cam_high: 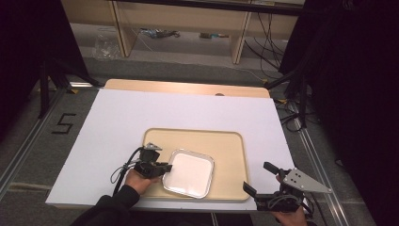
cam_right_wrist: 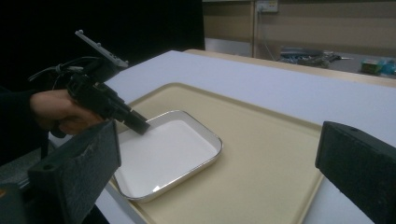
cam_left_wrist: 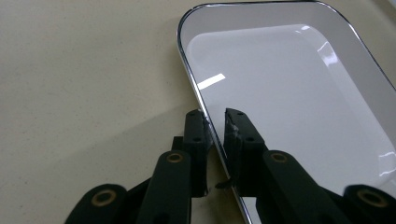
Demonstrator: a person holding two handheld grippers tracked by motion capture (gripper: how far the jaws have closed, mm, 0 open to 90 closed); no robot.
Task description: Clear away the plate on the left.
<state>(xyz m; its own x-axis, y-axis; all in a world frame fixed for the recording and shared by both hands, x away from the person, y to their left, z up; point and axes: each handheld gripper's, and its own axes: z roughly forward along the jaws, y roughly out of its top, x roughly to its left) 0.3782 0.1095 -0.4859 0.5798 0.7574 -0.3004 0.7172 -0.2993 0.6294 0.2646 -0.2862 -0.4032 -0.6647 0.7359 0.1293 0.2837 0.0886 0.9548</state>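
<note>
A square white dish (cam_high: 190,174) with a silvery rim lies on the near left part of a beige tray (cam_high: 230,146). My left gripper (cam_high: 165,168) reaches it from the left, held in a hand. In the left gripper view its two jaws straddle the rim of the dish (cam_left_wrist: 289,93), one outside over the tray (cam_left_wrist: 93,70) and one inside, and the left gripper (cam_left_wrist: 215,114) is shut on that rim. My right gripper (cam_high: 256,176) hovers at the table's near right corner, off the tray, jaws wide open and holding nothing. The right gripper view shows the left gripper (cam_right_wrist: 142,128) pinching the dish (cam_right_wrist: 163,154).
The tray sits on a white sheet (cam_high: 117,122) over a wooden table. Black stands and cables line both sides, and a wooden shelf unit (cam_high: 188,23) stands beyond the far edge.
</note>
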